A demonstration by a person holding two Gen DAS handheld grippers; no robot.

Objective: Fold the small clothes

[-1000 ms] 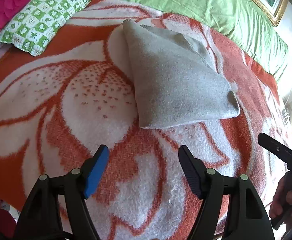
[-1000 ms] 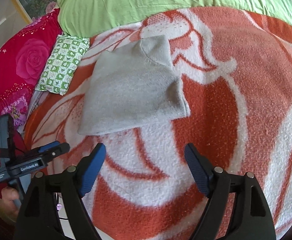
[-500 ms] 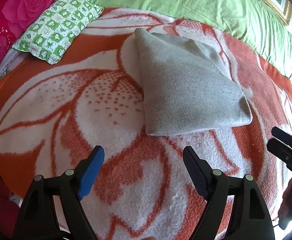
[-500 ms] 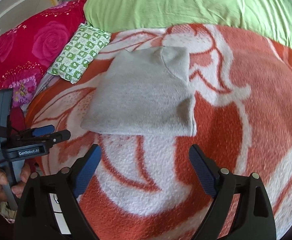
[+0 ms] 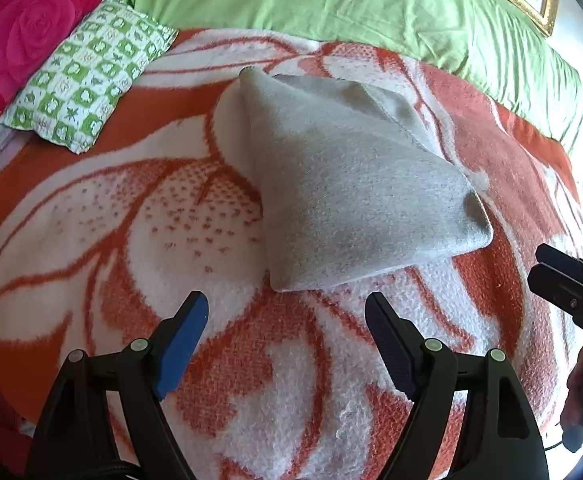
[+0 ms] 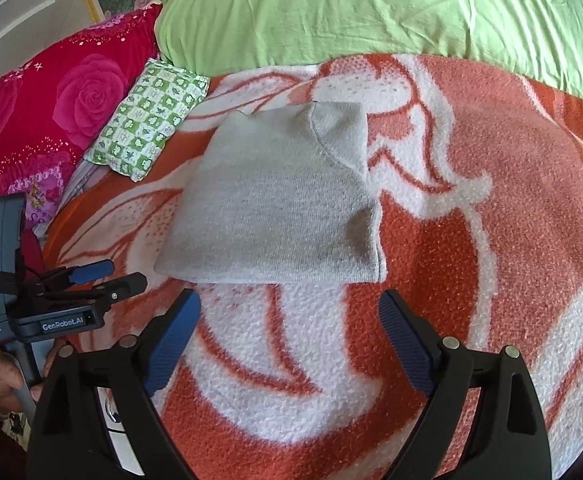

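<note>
Both pairs of jaws have just been opening, with nothing between them. Left gripper (image 5: 285, 312) and right gripper (image 6: 289, 310) hang wide and empty just short of the folded grey garment (image 6: 275, 208), which lies flat at twelve o'clock on the orange-and-white blanket (image 6: 491, 240). Folding looks essentially done. Beyond, at ten o'clock, sits a green checked pillow (image 6: 151, 120).
</note>
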